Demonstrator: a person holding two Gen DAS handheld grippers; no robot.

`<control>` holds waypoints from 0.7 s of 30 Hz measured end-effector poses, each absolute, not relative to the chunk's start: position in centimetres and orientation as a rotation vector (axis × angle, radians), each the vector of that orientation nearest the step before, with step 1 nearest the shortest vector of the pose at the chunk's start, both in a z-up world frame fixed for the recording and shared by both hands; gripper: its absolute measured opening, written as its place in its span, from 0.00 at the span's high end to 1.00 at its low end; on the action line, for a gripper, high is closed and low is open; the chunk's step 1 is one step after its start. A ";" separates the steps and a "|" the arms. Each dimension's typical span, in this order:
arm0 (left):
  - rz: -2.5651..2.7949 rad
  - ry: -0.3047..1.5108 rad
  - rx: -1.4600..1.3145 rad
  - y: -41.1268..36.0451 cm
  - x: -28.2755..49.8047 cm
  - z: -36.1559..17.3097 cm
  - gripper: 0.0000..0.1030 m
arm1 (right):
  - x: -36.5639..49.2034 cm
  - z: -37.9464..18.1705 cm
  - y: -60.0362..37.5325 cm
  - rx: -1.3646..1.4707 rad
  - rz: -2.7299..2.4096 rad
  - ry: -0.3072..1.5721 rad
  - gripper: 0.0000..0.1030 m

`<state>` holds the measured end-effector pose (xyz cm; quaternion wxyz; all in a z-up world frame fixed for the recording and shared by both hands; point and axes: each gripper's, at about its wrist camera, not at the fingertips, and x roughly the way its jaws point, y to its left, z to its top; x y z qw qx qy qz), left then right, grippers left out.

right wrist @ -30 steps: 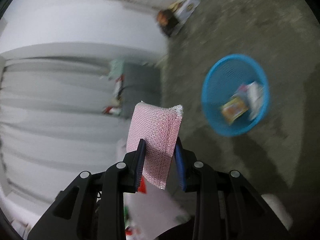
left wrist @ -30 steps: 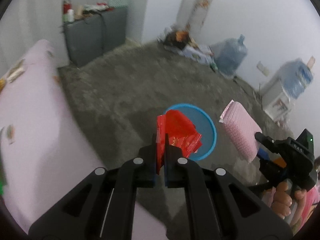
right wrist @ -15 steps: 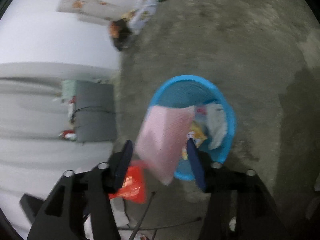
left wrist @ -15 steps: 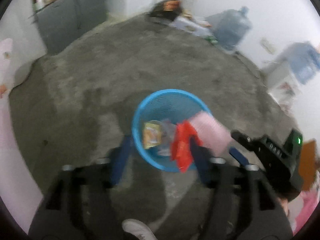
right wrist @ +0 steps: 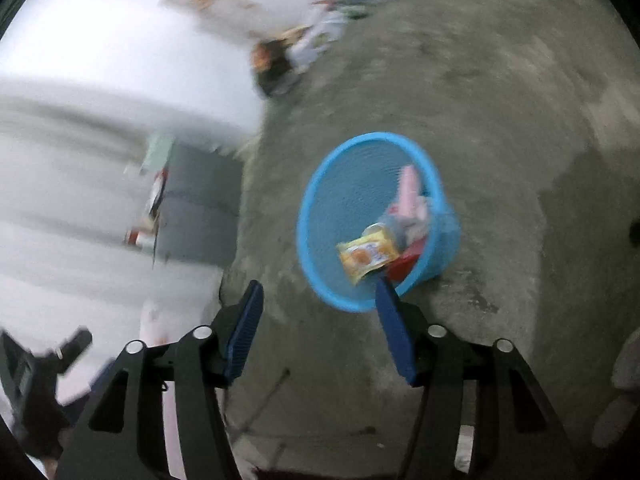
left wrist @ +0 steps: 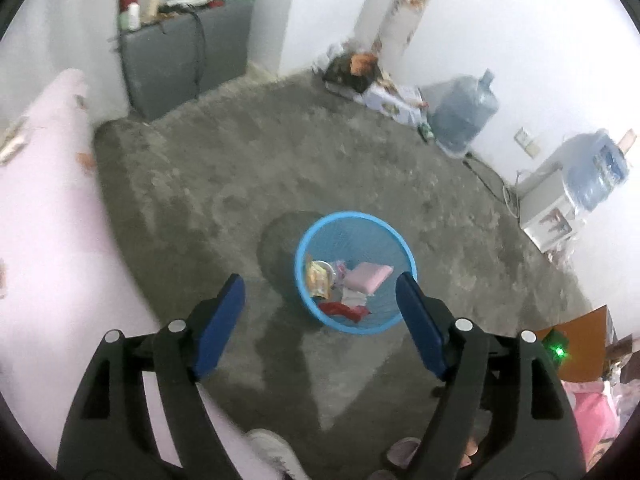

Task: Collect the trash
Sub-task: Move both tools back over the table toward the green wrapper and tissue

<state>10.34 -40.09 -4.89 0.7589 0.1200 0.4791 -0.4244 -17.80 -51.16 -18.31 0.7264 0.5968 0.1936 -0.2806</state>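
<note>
A blue mesh basket (left wrist: 304, 252) stands on the grey concrete floor, and the right wrist view shows the same basket (right wrist: 320, 184). Inside it lie a pink bubble-wrap pouch (left wrist: 368, 276), a red wrapper (left wrist: 344, 310) and a yellow snack packet (left wrist: 318, 276); the right wrist view also shows the yellow packet (right wrist: 366, 256) and the pink pouch (right wrist: 408, 188). My left gripper (left wrist: 320, 294) hangs above the basket's near side, jaws opening, nothing between them. My right gripper (right wrist: 318, 304) hovers beside the basket's near rim, jaws opening and empty.
A pink-covered bed (left wrist: 44, 216) fills the left. A grey cabinet (left wrist: 180, 52) stands at the back wall. Two water jugs (left wrist: 464, 112) and a white box (left wrist: 548, 216) line the right wall, with clutter (left wrist: 360, 72) in the corner. A shoe (left wrist: 272, 452) shows below.
Both grippers opened and let go: the red wrapper and the pink pouch dropped into the blue basket. The left gripper swung over the basket and then drew back up.
</note>
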 end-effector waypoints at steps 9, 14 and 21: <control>-0.732 0.915 0.168 -23.8 13.9 2.5 0.24 | -11.6 -8.8 -44.0 1.125 -0.231 0.420 0.28; -0.583 0.869 0.108 -15.2 15.1 5.2 0.24 | -9.0 -7.5 -40.3 1.104 -0.109 0.496 0.28; -0.461 0.763 0.078 -7.2 14.9 8.2 0.24 | -6.4 -6.3 -35.2 1.053 0.027 0.573 0.28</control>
